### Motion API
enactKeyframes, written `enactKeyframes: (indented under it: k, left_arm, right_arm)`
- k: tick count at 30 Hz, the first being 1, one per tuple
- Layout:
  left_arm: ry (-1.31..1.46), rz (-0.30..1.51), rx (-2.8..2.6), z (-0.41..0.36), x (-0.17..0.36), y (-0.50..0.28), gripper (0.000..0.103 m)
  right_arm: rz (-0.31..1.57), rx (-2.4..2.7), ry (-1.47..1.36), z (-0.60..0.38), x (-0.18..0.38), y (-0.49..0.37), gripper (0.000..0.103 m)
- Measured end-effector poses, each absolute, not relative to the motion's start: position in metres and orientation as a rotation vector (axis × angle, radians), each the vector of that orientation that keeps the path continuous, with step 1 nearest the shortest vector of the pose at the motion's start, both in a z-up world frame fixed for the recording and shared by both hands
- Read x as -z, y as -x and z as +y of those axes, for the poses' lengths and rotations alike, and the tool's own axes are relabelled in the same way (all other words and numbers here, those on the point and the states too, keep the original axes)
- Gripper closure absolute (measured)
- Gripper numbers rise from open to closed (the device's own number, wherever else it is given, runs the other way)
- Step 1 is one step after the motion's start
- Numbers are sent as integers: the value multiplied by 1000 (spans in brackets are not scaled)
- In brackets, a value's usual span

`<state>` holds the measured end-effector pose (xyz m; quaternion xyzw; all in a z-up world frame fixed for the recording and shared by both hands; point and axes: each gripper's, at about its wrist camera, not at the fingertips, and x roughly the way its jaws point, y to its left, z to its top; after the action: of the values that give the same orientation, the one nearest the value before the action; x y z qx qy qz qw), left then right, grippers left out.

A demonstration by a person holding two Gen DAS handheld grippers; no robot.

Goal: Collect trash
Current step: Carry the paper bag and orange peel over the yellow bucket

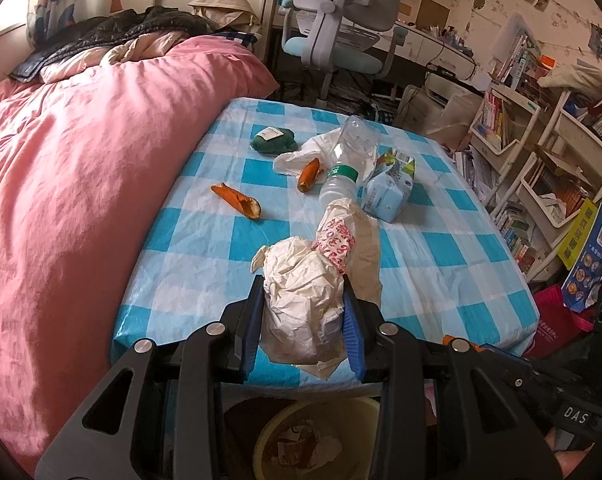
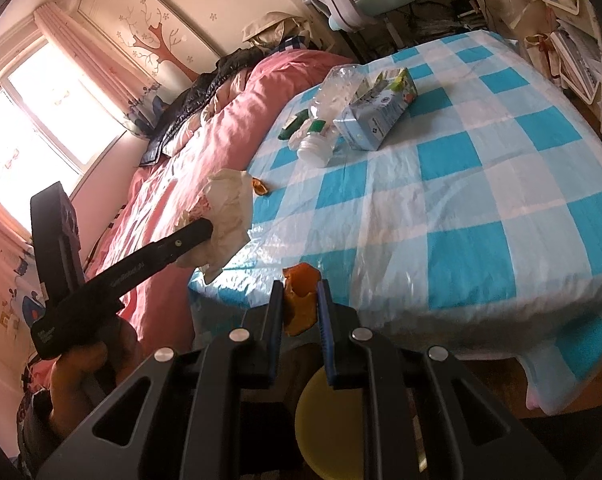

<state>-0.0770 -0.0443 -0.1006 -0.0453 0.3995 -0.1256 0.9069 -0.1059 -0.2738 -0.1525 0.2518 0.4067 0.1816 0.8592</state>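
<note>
Fingers, left: clamped on a crumpled paper bag (image 1: 305, 304), held at the near edge of the tabletop (image 1: 441, 248).
Fingers, right: clamped on a piece of orange peel (image 2: 299, 300), held at the tabletop edge.
Bin: a yellow bin (image 1: 321, 440) is seen on the floor below both grippers.
Trash left on tabletop: plastic bottle (image 1: 351, 152), carton (image 1: 389, 186), two orange peels (image 1: 237, 200), a green packet (image 1: 275, 141).

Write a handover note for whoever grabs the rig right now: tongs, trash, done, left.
Left tongs: shut on crumpled paper bag, near table edge above yellow bin.
Right tongs: shut on orange peel, also above the bin.
Done: some scraps already in bin.
Left: drop both, then collect plastic bottle, carton, white bag, green packet, two peels.
</note>
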Motion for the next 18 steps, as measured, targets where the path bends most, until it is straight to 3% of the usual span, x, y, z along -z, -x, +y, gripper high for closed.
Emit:
enactKeyframes:
  k: [18]
  left_arm:
    - [81,834,273,-46,107,97,69]
  right_arm:
    - [901,-390,-510,-269,161,129,85]
